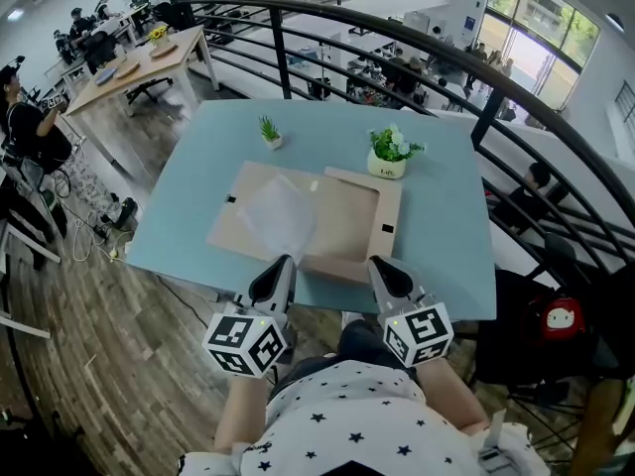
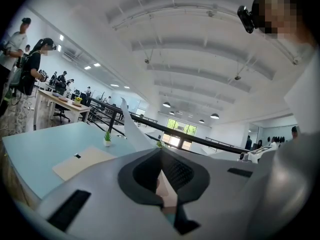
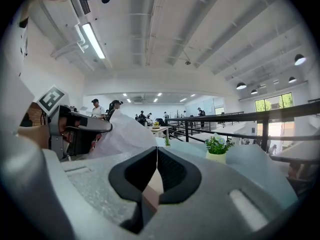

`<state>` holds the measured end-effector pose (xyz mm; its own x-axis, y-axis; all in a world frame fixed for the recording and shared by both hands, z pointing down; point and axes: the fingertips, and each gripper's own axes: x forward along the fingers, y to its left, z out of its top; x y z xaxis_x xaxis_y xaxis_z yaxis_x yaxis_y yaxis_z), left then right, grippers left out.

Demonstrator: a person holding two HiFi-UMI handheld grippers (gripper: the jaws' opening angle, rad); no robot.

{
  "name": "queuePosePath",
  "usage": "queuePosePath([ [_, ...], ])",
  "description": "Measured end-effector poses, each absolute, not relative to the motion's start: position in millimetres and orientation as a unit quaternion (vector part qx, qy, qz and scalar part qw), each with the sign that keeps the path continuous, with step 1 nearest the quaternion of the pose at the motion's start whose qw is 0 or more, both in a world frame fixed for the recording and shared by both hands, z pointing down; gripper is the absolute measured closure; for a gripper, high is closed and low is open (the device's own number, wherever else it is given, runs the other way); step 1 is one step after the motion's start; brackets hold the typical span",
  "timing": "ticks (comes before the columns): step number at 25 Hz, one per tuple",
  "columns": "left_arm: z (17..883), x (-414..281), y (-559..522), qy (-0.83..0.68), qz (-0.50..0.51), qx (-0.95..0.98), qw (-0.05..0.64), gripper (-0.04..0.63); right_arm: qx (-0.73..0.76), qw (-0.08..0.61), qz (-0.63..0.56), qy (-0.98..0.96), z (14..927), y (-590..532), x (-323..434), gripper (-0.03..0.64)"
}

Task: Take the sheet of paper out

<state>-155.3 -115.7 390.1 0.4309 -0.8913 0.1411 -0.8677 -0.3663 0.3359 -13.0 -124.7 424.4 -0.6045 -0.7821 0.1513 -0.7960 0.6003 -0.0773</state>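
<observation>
Clamped with the left claw [image 1: 281, 263] on the sheet of paper [image 1: 278, 216] and with the right claw [image 1: 381, 264] on the near edge of the tan folder [image 1: 349, 218], but yet to draw the sheet clear.

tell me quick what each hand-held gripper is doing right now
left hand-held gripper: closed on the sheet of paper
right hand-held gripper: closed on the brown envelope
</observation>
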Motion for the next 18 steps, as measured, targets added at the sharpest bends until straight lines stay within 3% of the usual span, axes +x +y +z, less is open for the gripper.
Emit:
queuePosePath([
  [18,394.3,-152.0,-123.0,-0.530,-0.032,0.826,0.189,0.594,0.448,0.067,0.053,-0.890,428.1,-131.1,-10.7,0.612],
])
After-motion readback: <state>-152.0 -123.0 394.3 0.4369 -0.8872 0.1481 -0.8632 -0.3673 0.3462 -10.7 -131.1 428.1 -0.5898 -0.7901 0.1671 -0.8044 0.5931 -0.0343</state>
